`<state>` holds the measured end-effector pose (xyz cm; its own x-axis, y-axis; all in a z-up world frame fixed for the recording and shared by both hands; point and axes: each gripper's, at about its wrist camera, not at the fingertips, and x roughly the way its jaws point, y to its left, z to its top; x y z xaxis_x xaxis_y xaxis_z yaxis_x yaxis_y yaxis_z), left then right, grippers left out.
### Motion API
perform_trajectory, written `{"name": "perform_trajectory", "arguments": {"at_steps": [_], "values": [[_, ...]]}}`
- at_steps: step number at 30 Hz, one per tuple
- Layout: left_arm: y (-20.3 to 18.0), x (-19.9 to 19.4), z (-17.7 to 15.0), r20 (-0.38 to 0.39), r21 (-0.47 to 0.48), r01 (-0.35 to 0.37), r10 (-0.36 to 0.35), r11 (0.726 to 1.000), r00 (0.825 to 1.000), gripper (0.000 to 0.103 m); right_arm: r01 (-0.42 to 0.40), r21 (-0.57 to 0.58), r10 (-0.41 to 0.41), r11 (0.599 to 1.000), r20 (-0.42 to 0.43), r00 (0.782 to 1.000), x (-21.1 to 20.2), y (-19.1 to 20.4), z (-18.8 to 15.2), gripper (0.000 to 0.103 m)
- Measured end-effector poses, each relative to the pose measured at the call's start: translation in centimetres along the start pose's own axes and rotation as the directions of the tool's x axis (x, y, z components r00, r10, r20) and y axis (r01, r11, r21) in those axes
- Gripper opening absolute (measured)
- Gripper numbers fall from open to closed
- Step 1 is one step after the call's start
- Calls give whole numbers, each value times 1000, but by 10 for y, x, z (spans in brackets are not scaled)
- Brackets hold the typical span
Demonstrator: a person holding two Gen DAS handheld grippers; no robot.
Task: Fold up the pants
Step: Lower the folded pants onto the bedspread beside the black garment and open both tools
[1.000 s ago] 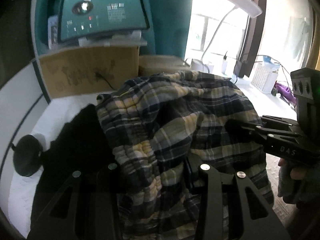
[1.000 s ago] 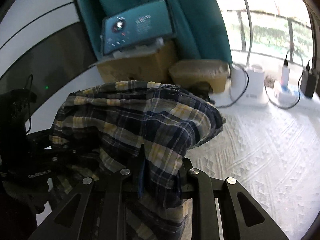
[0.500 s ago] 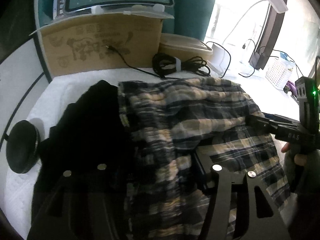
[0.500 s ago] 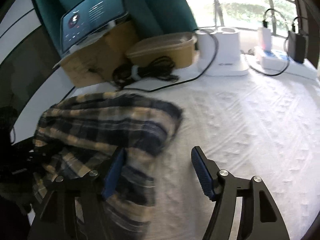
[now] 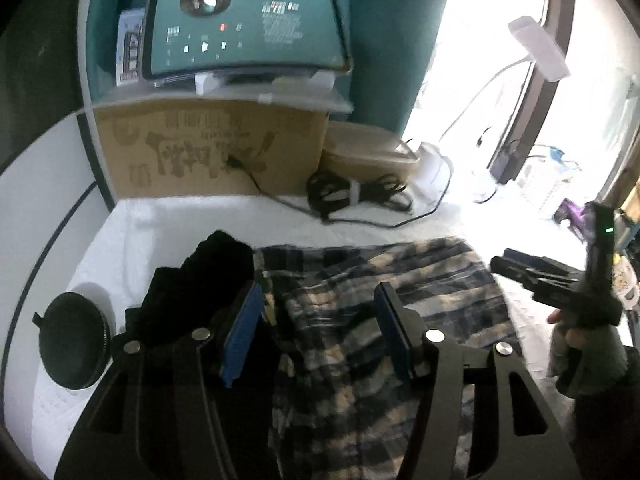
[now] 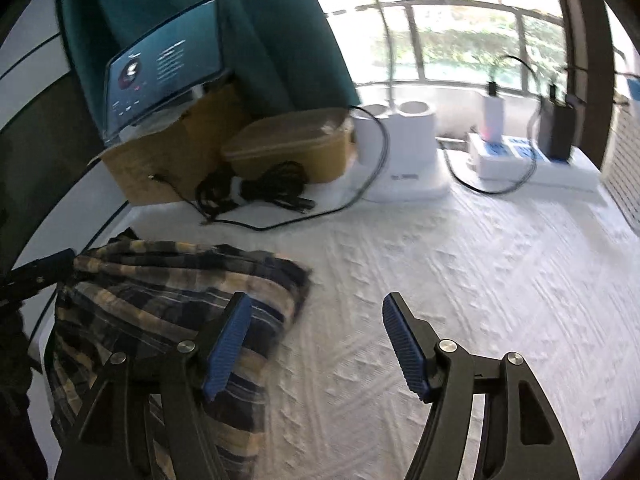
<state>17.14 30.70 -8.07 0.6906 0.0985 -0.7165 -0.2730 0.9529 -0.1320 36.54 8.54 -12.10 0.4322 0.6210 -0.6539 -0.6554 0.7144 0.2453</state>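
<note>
Plaid pants (image 5: pixel 384 304) lie folded on the white bedcover (image 6: pixel 460 280). Both the left gripper (image 5: pixel 318 330) and right gripper (image 6: pixel 316 344) hover spread and empty, jaws just opened, apparently having let go to leave the fold in place.

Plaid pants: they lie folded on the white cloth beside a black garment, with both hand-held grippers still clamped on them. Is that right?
Not quite. The plaid pants do lie beside the black garment, but neither gripper grips them: the left hand-held gripper and the right hand-held gripper have just opened, pads clear of the fabric, as both wrist views show.
</note>
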Motion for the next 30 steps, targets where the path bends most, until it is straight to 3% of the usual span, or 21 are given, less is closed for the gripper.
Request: {"name": "perform_trajectory", "arguments": {"at_steps": [3, 10, 16, 22, 30], "values": [[4, 20, -4, -48, 13, -72, 72, 997, 996, 58, 1, -11, -1, 1000, -34, 999, 15, 4, 0, 69], [11, 41, -9, -69, 40, -110, 113, 993, 991, 61, 2, -12, -3, 1000, -84, 996, 30, 4, -1, 69], [12, 40, -9, -72, 23, -105, 107, 994, 992, 61, 7, -6, -7, 1000, -90, 996, 31, 3, -1, 69], [2, 16, -10, -18, 36, -118, 119, 992, 993, 61, 31, 3, -31, 1000, -74, 997, 21, 3, -3, 69], [-10, -9, -19, 8, 48, -72, 72, 996, 997, 61, 29, -12, -29, 1000, -56, 998, -7, 11, -7, 71]]}}
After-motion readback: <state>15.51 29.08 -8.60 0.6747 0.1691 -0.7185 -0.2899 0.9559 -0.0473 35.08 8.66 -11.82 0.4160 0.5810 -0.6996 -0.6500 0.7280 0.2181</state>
